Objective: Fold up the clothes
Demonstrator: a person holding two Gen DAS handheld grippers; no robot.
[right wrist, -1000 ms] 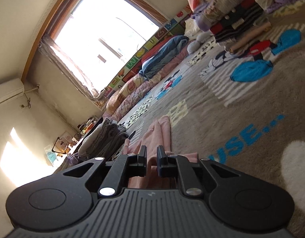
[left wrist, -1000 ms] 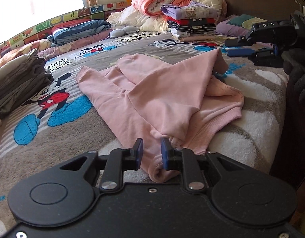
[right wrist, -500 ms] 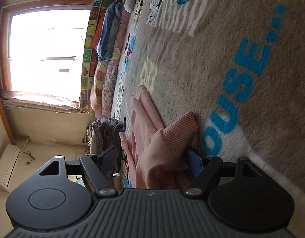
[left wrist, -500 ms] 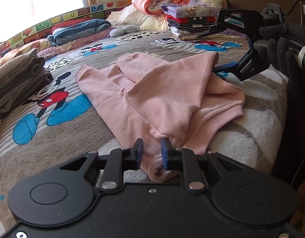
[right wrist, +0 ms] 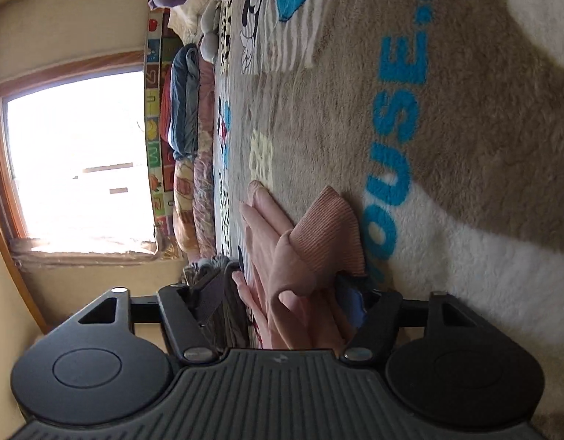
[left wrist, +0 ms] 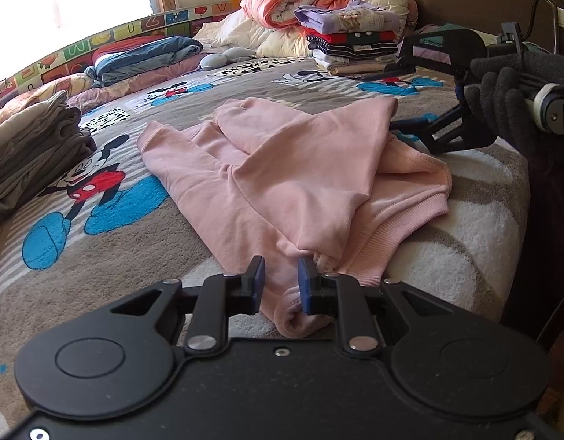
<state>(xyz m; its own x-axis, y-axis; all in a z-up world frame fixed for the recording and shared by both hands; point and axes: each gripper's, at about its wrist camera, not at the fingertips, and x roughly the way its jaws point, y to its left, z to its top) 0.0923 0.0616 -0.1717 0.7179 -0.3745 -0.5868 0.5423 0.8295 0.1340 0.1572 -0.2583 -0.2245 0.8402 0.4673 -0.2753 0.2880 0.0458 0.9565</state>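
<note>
1. The pink sweatshirt lies crumpled on the bed.
2. Right gripper, fingers apart and closing, straddles its ribbed cuff.
3. Left gripper, fingers nearly together, sits over the near sleeve end.

The left wrist view looks low across the bed toward the headboard, upright. The right wrist view lies rolled sideways, close above the blanket, facing the window. Both share the pink sweatshirt.

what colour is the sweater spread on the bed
Pale pink all over, ribbed cuffs and hem included. The sweater shows best in the left wrist view.
</note>
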